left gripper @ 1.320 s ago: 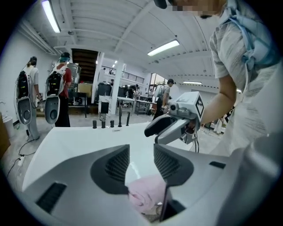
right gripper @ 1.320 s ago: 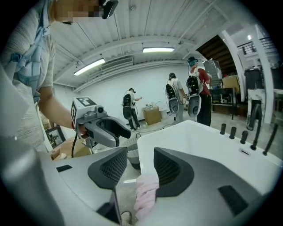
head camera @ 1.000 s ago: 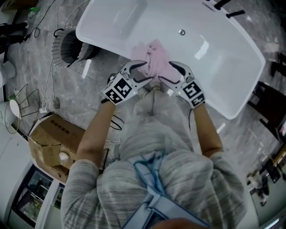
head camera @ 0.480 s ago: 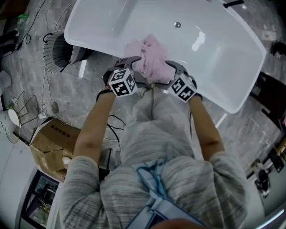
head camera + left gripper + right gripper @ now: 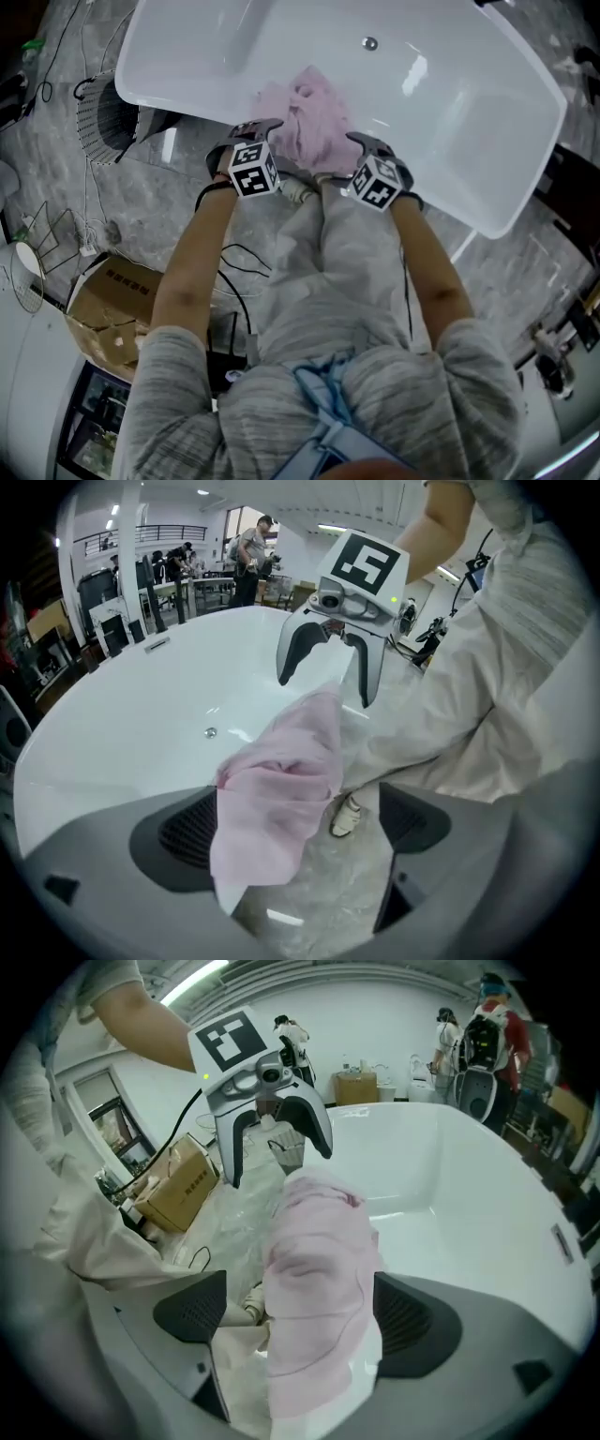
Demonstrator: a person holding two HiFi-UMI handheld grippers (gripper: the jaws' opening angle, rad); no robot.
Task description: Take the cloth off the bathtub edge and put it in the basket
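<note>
A pink cloth lies draped over the near rim of the white bathtub. My left gripper is at its left side and my right gripper at its right, both pointing steeply down. In the left gripper view the cloth hangs between the wide-apart pads of the left gripper, unpinched. In the right gripper view the cloth hangs likewise between the right gripper's pads. Both pairs of jaws have just been opening. The wire basket stands on the floor left of the tub.
A cardboard box and loose cables lie on the marble floor at the left. The tub's drain is beyond the cloth. The person's legs stand close against the tub rim. Dark stands crowd the right side.
Both grippers have come down to the tub rim on either side of the cloth and tipped more steeply downward. Their jaws stand wider than a second ago.
</note>
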